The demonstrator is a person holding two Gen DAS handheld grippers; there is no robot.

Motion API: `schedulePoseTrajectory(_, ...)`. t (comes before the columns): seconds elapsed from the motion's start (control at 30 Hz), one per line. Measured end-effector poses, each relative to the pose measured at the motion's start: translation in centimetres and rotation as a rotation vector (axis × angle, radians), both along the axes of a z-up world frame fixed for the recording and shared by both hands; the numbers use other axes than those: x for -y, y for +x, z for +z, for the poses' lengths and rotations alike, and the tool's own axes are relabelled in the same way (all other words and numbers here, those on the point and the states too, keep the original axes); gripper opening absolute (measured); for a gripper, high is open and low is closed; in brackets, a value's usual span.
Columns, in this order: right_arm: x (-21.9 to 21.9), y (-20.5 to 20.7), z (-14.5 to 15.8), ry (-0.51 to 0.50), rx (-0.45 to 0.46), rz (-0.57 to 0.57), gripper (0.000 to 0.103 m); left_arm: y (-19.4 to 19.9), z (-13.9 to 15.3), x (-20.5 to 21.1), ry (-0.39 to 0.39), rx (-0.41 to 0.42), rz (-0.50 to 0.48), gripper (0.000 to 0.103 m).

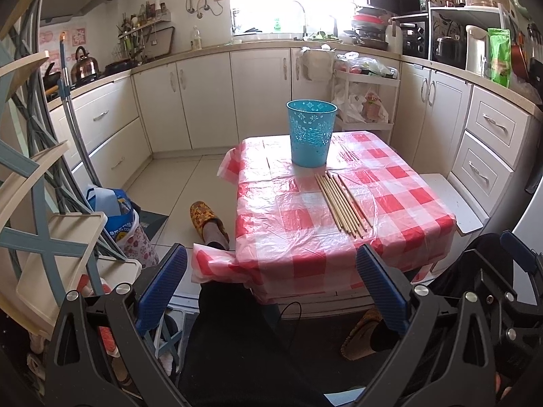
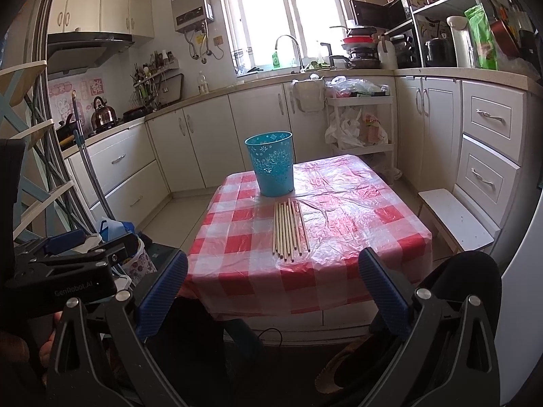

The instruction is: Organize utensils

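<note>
Several wooden chopsticks (image 1: 342, 203) lie side by side on the red-checked tablecloth (image 1: 292, 217), just in front of a blue perforated plastic basket (image 1: 311, 132) that stands upright. The chopsticks (image 2: 291, 229) and the basket (image 2: 271, 162) also show in the right wrist view. My left gripper (image 1: 271, 291) is open and empty, held low before the table's near edge. My right gripper (image 2: 273, 291) is open and empty, also short of the near edge. The left gripper's body (image 2: 61, 264) shows at the left of the right wrist view.
A small white stool (image 2: 454, 217) stands right of the table. Cabinets line the walls, with a white cart (image 1: 366, 101) of bags behind the table. A folding rack (image 1: 40, 203) and a blue bag (image 1: 115, 210) stand at left. A slippered foot (image 1: 207, 220) rests on the floor.
</note>
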State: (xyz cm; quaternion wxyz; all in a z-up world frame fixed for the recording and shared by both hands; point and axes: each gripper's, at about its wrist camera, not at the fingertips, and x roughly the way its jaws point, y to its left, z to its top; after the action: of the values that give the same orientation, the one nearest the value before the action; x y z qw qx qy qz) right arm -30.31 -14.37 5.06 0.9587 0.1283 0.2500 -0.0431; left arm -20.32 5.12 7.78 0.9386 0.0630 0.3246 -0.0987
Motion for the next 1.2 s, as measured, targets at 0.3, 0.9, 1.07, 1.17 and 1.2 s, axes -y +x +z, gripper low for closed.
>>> schedulePoseTrajectory(0.3,0.0,0.4,-0.2,-0.002,-0.012,0.005,0.097,0.3,-0.5,-0.2,-0.007,-0.014,0.003,0.096)
schedulePoseTrajectory(0.9,2.2,8.9,-2.5,-0.070,-0.084,0.077,0.091,6.4,-3.5,0.3,-0.061,-0.089,0.012,0.096)
schedulePoseTrajectory(1.07,5.2,16.9,-6.2,-0.014,-0.237,0.110,0.057,10.1,-5.1,1.1,-0.083,-0.128,0.021,0.096)
schedulePoseTrajectory(1.17,6.5,20.5,-8.3,0.009,-0.295,0.113,0.045,12.2,-6.2,1.8,-0.087,-0.156,0.026,0.096)
schedulePoseTrajectory(1.2,6.6,21.5,-8.9,0.013,-0.306,0.118,0.041,12.9,-6.6,2.1,-0.088,-0.165,0.027,0.096)
